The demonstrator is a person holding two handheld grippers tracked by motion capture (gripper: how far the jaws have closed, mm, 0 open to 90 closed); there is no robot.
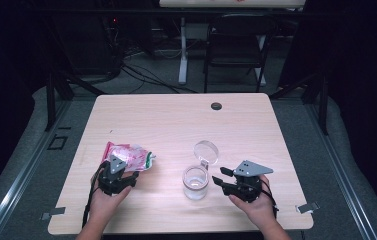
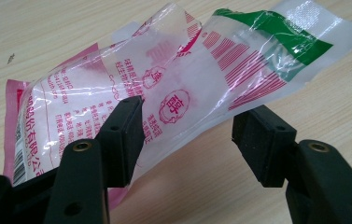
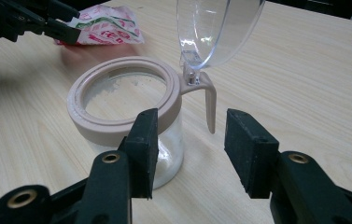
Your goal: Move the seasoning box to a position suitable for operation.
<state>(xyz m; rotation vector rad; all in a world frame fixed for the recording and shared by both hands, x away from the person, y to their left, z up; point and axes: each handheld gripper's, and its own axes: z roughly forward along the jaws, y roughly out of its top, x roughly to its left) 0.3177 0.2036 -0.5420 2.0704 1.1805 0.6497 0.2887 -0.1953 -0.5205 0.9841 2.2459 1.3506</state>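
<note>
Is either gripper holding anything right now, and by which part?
Nothing is held. The left gripper is open around the plastic packet's lower edge; the right gripper is open beside the jar.

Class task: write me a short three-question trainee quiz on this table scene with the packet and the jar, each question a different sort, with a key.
1. True or false: the jar has its clear lid flipped open.
2. Which tool is at the printed packet: A) left tool B) right tool?
3. Fill in: the jar's rim collar is ____ in colour.

Key: 1 true. 2 A. 3 beige.
</note>
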